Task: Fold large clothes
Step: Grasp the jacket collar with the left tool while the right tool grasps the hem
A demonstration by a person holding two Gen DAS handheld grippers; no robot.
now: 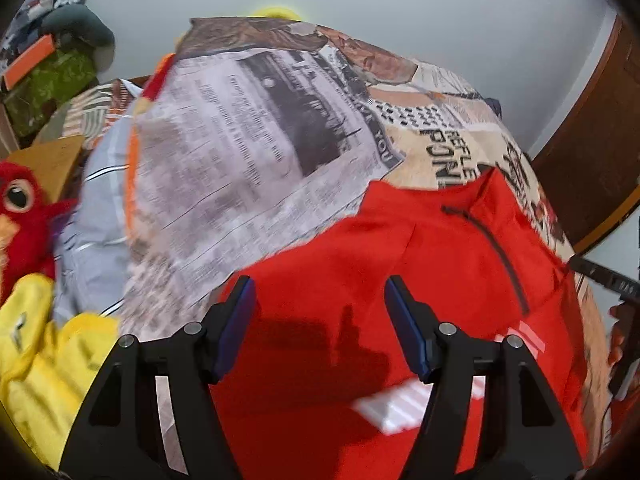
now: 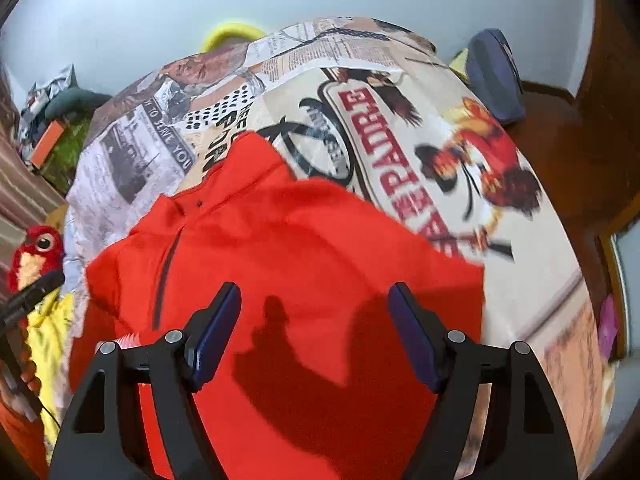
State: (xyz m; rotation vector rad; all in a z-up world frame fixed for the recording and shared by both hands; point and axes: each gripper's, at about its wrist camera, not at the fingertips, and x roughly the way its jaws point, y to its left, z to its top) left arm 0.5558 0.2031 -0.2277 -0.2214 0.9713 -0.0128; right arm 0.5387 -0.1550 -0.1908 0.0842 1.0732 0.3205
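Red garment: a large red top with a dark zip at the collar is seen spread on the bed, its collar toward the far end and its body filling the near middle of both wrist views; white striped marks are seen on it in the left wrist view.
Bed cover: a cover printed with newspaper pages, lettering and a red-and-black figure is laid over the whole bed, and the red garment is borne on it.
Wall: a pale plain wall is seen beyond the far end of the bed.
Yellow fabric: a crumpled yellow piece is seen at the near left, beside the bed cover.
Left gripper: it is held above the red garment with its fingers spread wide; nothing is gripped, and bare red cloth is seen between the blue pads.
Right gripper: it is likewise held over the garment's near part, fingers wide apart and empty, with its shadow cast on the cloth.
Red plush bird: a big-eyed soft toy is seen at the left edge, just beside the grey bedding.
Blue cushion: a dark blue item is seen at the far right corner of the bed.
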